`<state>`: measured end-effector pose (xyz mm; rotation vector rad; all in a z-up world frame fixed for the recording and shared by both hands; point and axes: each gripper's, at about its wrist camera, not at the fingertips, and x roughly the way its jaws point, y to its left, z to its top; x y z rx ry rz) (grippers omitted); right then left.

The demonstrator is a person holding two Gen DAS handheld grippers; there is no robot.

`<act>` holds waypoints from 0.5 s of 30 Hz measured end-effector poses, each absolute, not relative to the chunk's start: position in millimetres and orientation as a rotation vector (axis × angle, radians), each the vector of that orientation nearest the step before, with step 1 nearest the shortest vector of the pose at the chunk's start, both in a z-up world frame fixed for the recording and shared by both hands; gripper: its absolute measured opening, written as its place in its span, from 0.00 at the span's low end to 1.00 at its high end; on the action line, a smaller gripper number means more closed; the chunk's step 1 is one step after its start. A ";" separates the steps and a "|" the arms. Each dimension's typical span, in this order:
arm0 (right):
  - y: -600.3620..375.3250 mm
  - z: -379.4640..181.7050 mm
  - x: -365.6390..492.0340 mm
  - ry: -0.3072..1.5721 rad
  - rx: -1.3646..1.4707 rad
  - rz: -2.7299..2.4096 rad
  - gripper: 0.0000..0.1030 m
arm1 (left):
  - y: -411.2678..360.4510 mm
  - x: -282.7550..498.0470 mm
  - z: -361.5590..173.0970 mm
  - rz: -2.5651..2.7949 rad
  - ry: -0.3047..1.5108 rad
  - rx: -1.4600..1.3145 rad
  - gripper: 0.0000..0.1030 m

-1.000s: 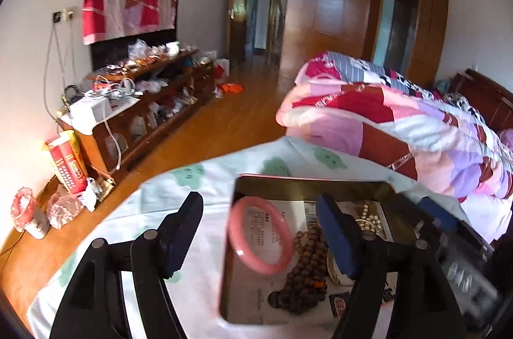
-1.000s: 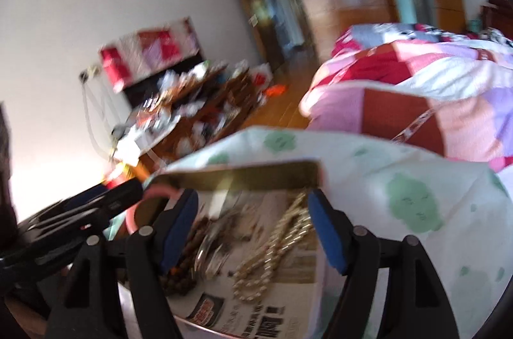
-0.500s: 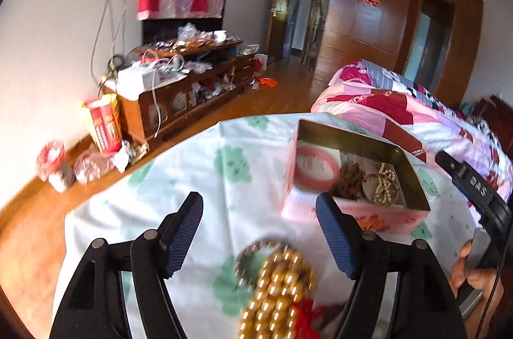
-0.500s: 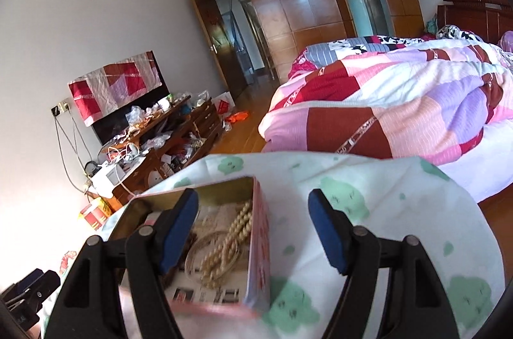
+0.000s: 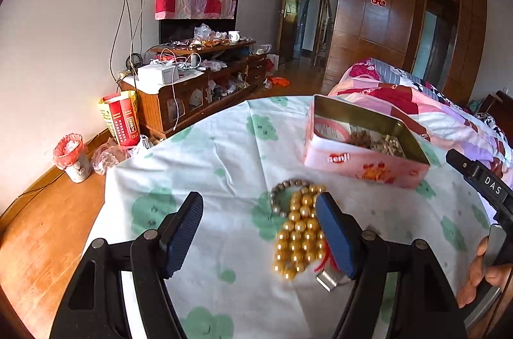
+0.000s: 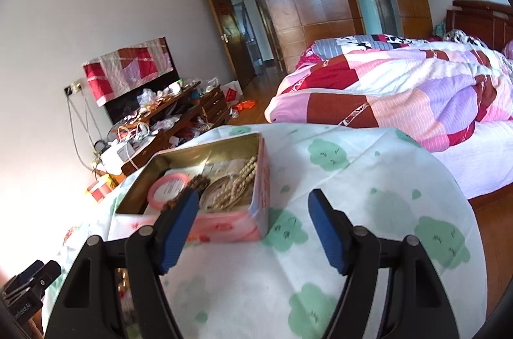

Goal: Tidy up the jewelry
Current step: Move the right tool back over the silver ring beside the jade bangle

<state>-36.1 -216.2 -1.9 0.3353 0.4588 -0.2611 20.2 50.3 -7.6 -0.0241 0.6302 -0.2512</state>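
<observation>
Both grippers have been drawn back from the pink tin [image 6: 205, 204]; the left gripper [image 5: 259, 230] and right gripper [image 6: 251, 226] are held wide open, empty. The gold bead strand [image 5: 299, 239] is now framed for collection.

The left wrist view looks forward between its own tongs [image 5: 259, 234], low over the bench [image 5: 208, 165], angled down across the cloth toward the tin [image 5: 362, 161] and on to the TV stand [image 5: 192, 82] and door. Gold beads [image 5: 298, 239] lie close, just ahead of the fingers. The right wrist view sits at the bench's other side, looking between its tongs [image 6: 250, 230] with the tin [image 6: 224, 226] near on its left and the bed [image 6: 400, 88] on its right. The 2 views share the tin, the bench cloth, the TV stand, the wardrobe wall and the bed. Each view catches the other tool at its edge.
</observation>
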 end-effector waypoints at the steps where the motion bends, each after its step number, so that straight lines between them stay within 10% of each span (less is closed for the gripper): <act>1: -213.9 -4.3 -38.3 0.466 0.329 -0.255 0.72 | 50.1 17.3 -8.1 -0.253 0.629 -0.019 0.71; 15: -195.4 -12.3 -60.2 0.553 0.319 -0.133 0.72 | 54.2 -8.7 -18.1 -0.260 0.615 0.011 0.71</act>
